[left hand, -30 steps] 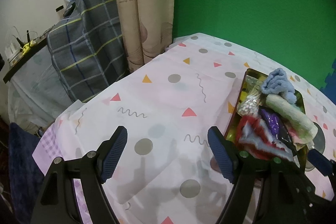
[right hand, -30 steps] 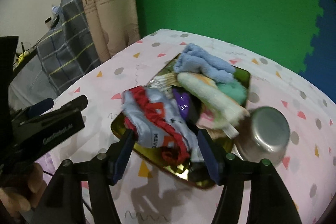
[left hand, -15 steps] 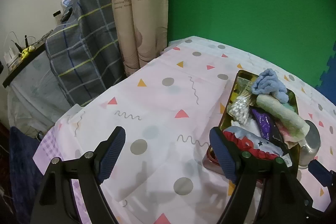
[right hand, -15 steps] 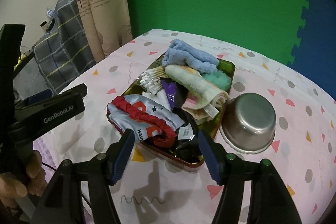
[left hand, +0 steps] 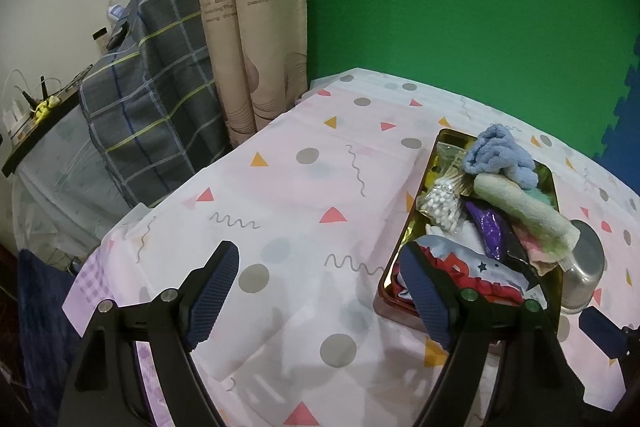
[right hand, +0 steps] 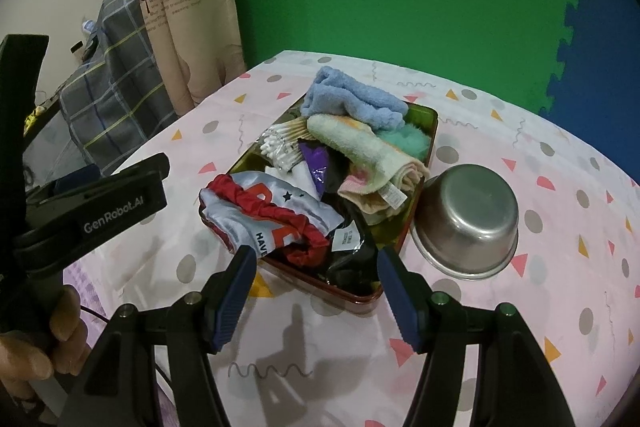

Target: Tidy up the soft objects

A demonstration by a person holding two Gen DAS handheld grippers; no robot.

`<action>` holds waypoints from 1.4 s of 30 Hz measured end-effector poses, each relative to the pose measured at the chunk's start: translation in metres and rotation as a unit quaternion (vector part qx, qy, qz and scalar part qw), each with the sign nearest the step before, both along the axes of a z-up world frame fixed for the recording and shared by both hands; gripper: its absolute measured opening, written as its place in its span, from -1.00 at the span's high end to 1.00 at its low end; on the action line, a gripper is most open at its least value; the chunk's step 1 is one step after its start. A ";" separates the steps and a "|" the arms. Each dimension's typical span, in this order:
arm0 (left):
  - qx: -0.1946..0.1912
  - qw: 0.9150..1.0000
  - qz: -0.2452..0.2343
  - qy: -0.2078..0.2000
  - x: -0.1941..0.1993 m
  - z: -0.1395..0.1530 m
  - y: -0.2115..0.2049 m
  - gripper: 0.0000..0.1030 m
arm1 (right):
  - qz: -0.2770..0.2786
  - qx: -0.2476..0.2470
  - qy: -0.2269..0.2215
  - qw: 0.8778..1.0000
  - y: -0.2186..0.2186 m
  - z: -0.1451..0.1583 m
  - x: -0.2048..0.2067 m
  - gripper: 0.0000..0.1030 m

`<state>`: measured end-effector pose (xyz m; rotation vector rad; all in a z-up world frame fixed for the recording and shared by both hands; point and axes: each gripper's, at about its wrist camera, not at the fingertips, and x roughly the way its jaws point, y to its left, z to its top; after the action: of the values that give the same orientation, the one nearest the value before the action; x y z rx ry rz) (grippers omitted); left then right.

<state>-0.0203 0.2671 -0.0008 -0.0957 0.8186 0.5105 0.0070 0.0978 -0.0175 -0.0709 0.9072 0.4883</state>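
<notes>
A gold tin tray (right hand: 427, 115) (left hand: 414, 227) on the table holds a blue towel (right hand: 352, 101) (left hand: 500, 155), a rolled pale towel (right hand: 360, 147) (left hand: 524, 211), a teal fluffy item (right hand: 406, 141), a grey garment with a red scrunchie (right hand: 272, 211) (left hand: 472, 271), a purple packet (right hand: 316, 163), black cloth (right hand: 352, 259) and cotton swabs (right hand: 280, 147) (left hand: 440, 203). My right gripper (right hand: 316, 283) is open and empty, above the tray's near edge. My left gripper (left hand: 320, 291) is open and empty over bare tablecloth left of the tray.
A steel bowl (right hand: 468, 219) (left hand: 584, 267) sits against the tray's right side. The patterned tablecloth (left hand: 280, 187) covers the table. A plaid-covered piece of furniture (left hand: 152, 75) and a curtain (left hand: 248, 7) stand beyond the left edge. A green wall is behind.
Both grippers have pulled back and up from the tray. The grey and red garment, close between the right fingers a second ago, now lies in the tray.
</notes>
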 end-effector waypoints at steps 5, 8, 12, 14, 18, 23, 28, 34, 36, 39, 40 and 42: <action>-0.001 1.000 0.000 0.001 0.000 0.000 0.000 -0.55 | 0.003 -0.002 0.002 1.000 0.001 -0.002 -0.001 -0.26; -0.001 1.000 -0.001 0.001 0.001 0.000 -0.001 -0.55 | 0.006 -0.003 0.004 1.000 0.002 -0.003 -0.001 -0.26; -0.001 1.000 -0.002 0.001 0.001 0.000 -0.002 -0.55 | 0.008 -0.005 0.006 1.000 0.003 -0.004 -0.002 -0.26; -0.001 1.000 -0.003 0.001 0.001 0.001 -0.002 -0.55 | 0.009 -0.007 0.005 1.000 0.004 -0.004 -0.002 -0.26; 0.000 1.000 -0.003 0.000 0.002 0.001 -0.003 -0.55 | 0.011 -0.008 0.005 1.000 0.006 -0.004 -0.003 -0.26; 0.001 1.000 -0.006 0.001 0.003 0.003 -0.004 -0.55 | 0.012 -0.010 0.008 1.000 0.006 -0.005 -0.002 -0.26; 0.002 1.000 -0.006 0.001 0.004 0.003 -0.006 -0.55 | 0.012 -0.010 0.011 1.000 0.006 -0.005 -0.003 -0.26; 0.002 1.000 -0.007 0.001 0.006 0.003 -0.007 -0.55 | 0.014 -0.010 0.014 1.000 0.007 -0.007 -0.003 -0.26; 0.003 1.000 -0.006 0.001 0.005 0.003 -0.007 -0.55 | 0.015 -0.011 0.013 1.000 0.007 -0.008 -0.003 -0.26; 0.002 1.000 -0.009 0.001 0.005 0.003 -0.007 -0.55 | 0.015 -0.010 0.015 1.000 0.007 -0.008 -0.003 -0.26; 0.002 1.000 -0.010 0.001 0.006 0.003 -0.008 -0.55 | 0.015 -0.010 0.015 1.000 0.007 -0.009 -0.003 -0.26; 0.001 1.000 -0.014 0.001 0.007 0.003 -0.008 -0.55 | 0.015 -0.010 0.016 1.000 0.007 -0.010 -0.002 -0.26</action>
<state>-0.0133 0.2588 0.0025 -0.0825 0.8206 0.4848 0.0045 0.1053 -0.0272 -0.0957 0.9430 0.5091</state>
